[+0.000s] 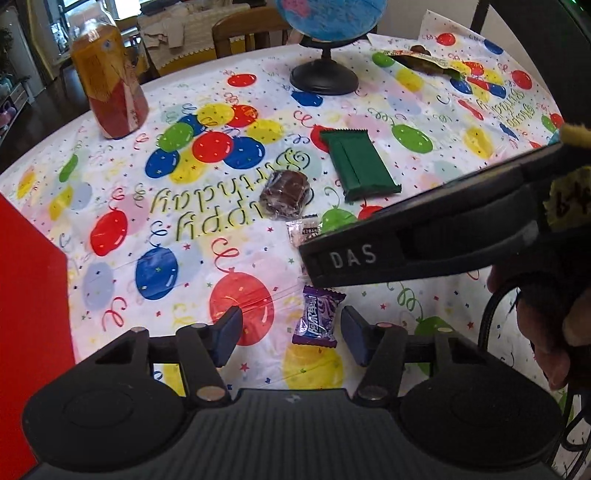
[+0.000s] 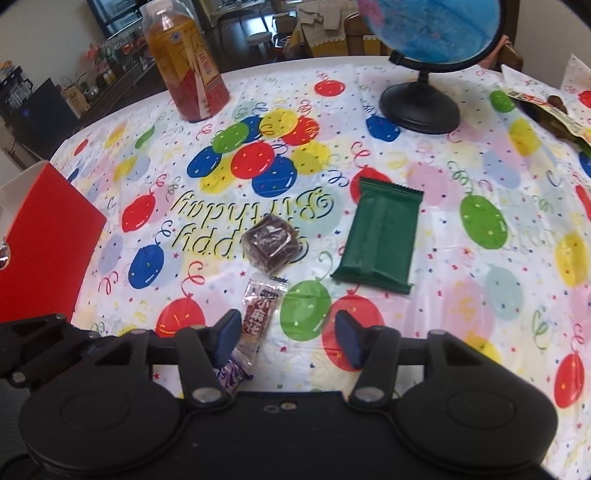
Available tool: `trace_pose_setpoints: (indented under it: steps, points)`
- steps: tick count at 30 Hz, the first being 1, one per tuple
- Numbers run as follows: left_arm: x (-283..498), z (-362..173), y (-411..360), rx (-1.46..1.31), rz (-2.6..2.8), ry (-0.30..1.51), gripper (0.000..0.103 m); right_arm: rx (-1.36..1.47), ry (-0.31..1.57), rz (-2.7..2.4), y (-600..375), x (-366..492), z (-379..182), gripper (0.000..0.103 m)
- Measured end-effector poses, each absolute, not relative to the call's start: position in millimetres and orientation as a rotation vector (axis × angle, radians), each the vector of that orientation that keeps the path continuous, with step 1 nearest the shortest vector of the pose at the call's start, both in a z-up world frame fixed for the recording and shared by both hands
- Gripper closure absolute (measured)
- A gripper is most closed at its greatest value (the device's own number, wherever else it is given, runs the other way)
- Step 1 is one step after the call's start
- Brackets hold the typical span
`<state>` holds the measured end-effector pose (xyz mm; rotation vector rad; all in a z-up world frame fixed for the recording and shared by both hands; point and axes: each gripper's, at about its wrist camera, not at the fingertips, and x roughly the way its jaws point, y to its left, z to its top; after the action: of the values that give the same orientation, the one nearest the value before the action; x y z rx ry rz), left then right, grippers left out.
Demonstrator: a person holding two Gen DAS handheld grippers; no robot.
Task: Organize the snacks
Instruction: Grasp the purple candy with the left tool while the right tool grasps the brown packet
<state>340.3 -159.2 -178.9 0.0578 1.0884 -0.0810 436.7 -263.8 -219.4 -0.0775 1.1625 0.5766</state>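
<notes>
Probably a home dining room: birthday tablecloth (image 2: 443, 155), globe (image 2: 428, 33), wooden chair (image 1: 247, 31), blurred shelves behind.

1. tablecloth (image 2: 443, 229): white, printed with red, blue, yellow and green balloons.
2. flat wrapper (image 2: 380, 240): dark green.
3. small candy (image 1: 317, 316): purple.
4. box (image 2: 44, 236): red.
5. globe (image 2: 432, 26): blue, black stand.
</notes>
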Motion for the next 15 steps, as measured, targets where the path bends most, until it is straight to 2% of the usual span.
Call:
trace_pose_setpoints:
  steps: [3, 9, 14, 15]
  points:
    - [343, -186, -158, 0.059, -0.084, 1.094, 0.047, -0.102, 1.155, 0.602, -257, 437, -221, 0.053]
    - [343, -193, -161, 0.084, -0.091, 1.087, 0.057, -0.145, 1.134, 0.644, -248, 435, -223, 0.062]
    - [342, -192, -164, 0.094, -0.117, 1.077, 0.075, -0.124, 1.137, 0.671, -248, 435, -223, 0.084]
    - [342, -192, -164, 0.091, -0.124, 1.076, 0.081, -0.116, 1.133, 0.674, -248, 434, -223, 0.085]
